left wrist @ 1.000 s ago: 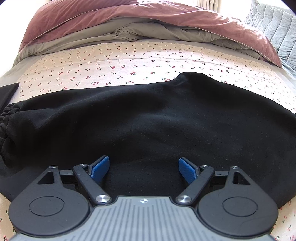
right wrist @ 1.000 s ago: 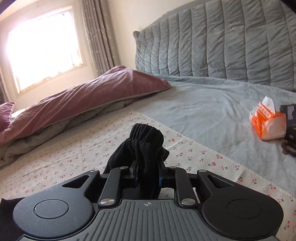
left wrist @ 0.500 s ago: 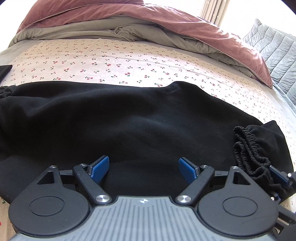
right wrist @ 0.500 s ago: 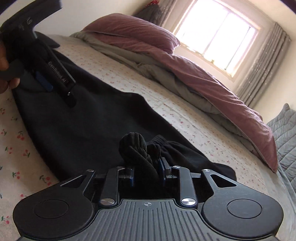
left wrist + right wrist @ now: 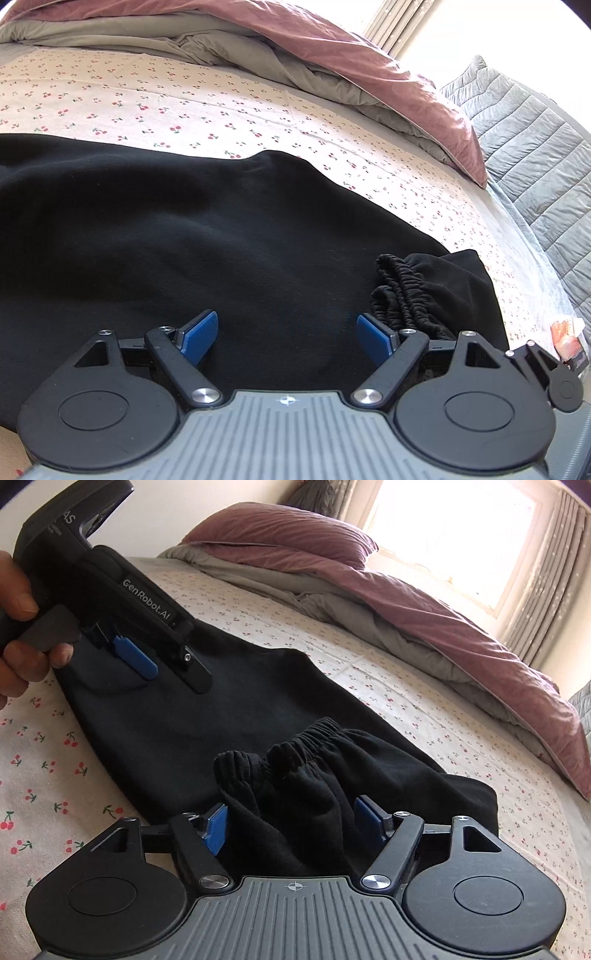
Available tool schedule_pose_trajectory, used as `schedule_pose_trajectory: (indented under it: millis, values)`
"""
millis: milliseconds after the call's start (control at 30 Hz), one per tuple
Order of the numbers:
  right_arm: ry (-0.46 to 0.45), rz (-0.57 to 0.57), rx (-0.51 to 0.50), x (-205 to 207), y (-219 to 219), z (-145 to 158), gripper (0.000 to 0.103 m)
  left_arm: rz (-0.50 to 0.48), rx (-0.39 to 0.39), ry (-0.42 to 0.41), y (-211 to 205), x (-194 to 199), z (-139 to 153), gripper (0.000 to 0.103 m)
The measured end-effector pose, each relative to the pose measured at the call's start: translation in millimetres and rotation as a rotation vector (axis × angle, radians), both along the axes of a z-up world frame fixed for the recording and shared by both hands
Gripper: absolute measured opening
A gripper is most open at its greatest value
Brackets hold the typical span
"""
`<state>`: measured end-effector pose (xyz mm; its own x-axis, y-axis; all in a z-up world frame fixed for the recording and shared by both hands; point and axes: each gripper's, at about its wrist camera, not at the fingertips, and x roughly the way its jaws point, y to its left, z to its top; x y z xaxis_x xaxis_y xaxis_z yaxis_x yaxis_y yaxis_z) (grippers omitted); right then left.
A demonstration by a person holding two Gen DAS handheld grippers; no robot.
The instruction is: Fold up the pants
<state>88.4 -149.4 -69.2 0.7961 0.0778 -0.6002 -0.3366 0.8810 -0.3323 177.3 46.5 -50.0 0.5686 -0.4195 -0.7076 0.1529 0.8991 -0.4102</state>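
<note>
Right wrist view: black sweatpants [image 5: 229,716] spread on cherry-print bedsheet [image 5: 44,760], elastic cuffs [image 5: 295,746] laid back over the body. Right tool [image 5: 291,821] agape around cuff fabric; left tool [image 5: 286,334] agape, empty. Further folds pending.

Bright daylight thru window [image 5: 450,531], blown out to white w/ glare; same overexposure at top right of left wrist view. Black pants [image 5: 184,236] lose nearly all fabric detail. Strong fisheye bending + dark vignette at corners. Both views sharp, soft shadows only.
</note>
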Motion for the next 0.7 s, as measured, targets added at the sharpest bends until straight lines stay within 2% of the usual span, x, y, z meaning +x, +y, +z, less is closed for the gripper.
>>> schedule_pose_trajectory:
  millis: [67,133,167,200,300,533,600,700]
  values:
    - [0.025,0.011,-0.005,6.2,3.0,-6.0,0.068,-0.013,-0.031,0.016,-8.3,1.0,-2.8,0.083]
    - [0.045,-0.001,0.037,9.8,0.0,-5.7,0.067,-0.029,-0.045,0.016,-13.6,-0.3,-4.6,0.083]
    - [0.065,-0.003,0.081,14.3,-3.8,-4.4,0.059,-0.033,-0.044,0.009,-17.3,-0.8,-4.0,0.083]
    - [0.078,-0.001,0.12,15.8,-7.3,-2.5,0.04,-0.036,-0.053,0.007,-19.2,-0.6,-4.1,0.083]
    - [0.055,-0.027,0.166,9.2,-8.4,3.8,0.022,-0.035,-0.136,0.029,-18.8,1.4,-6.0,0.083]
    - [-0.035,-0.057,0.098,-10.5,11.4,2.2,0.017,-0.035,-0.38,0.118,-24.0,6.6,-14.5,0.085]
    - [-0.068,-0.062,0.104,-15.2,15.1,5.2,0.015,-0.043,-0.42,0.161,-32.2,11.2,-19.6,0.085]
    - [-0.133,-0.046,0.111,-26.4,20.6,11.2,0.014,-0.063,-0.421,0.168,-40.6,15.0,-20.7,0.086]
